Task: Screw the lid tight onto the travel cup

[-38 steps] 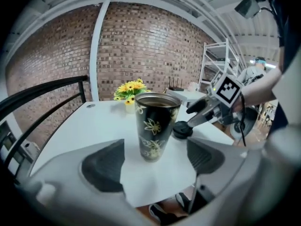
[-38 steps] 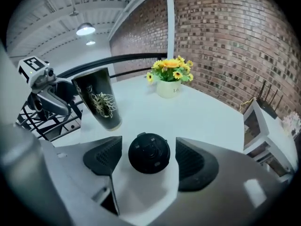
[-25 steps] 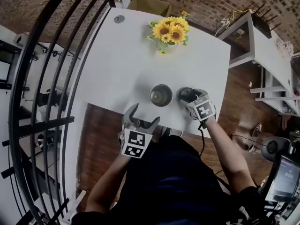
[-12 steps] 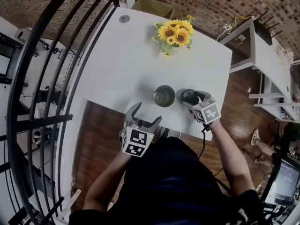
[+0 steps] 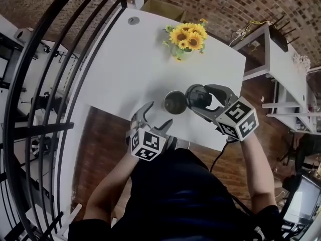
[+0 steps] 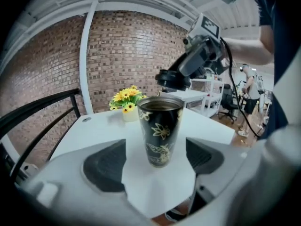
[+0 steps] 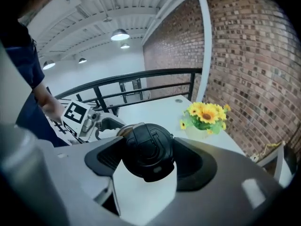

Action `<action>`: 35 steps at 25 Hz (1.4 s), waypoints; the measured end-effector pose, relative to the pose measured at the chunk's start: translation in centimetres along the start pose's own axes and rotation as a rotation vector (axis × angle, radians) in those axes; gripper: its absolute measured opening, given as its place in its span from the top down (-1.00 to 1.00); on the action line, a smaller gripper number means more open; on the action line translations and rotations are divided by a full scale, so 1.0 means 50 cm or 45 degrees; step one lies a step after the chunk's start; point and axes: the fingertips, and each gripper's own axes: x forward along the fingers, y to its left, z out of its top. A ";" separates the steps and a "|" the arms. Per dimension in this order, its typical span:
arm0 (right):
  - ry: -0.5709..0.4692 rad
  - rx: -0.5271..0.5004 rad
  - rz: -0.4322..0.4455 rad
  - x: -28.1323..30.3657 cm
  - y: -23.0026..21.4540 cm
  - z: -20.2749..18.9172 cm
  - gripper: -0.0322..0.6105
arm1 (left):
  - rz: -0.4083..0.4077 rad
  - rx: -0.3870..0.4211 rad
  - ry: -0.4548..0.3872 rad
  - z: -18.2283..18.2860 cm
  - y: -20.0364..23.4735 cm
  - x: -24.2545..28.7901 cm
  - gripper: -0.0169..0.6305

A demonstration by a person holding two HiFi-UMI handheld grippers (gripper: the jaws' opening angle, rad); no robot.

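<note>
The black travel cup (image 5: 175,102) with gold leaf print stands upright and uncovered near the white table's (image 5: 130,69) front edge. In the left gripper view the cup (image 6: 160,131) stands between the pads of my left gripper (image 6: 155,158), and neither pad touches it. That left gripper (image 5: 158,117) is open just in front of the cup. My right gripper (image 5: 199,100) is shut on the black lid (image 5: 195,95), held in the air just right of the cup's rim. The lid (image 7: 148,149) fills the space between the right pads.
A vase of sunflowers (image 5: 186,38) stands at the table's far side. A black railing (image 5: 50,59) curves along the left. A small round disc (image 5: 133,20) lies at the table's far corner. A white side table (image 5: 281,59) stands to the right, over wooden floor.
My right gripper has lifted the lid off the table and carried it up and left, close to the cup's rim. The left gripper has rolled slightly but stays in place.
</note>
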 end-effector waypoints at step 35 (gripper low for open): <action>0.199 -0.645 0.552 0.115 0.123 0.015 -0.15 | -0.323 0.176 -0.240 0.063 -0.028 0.086 -0.26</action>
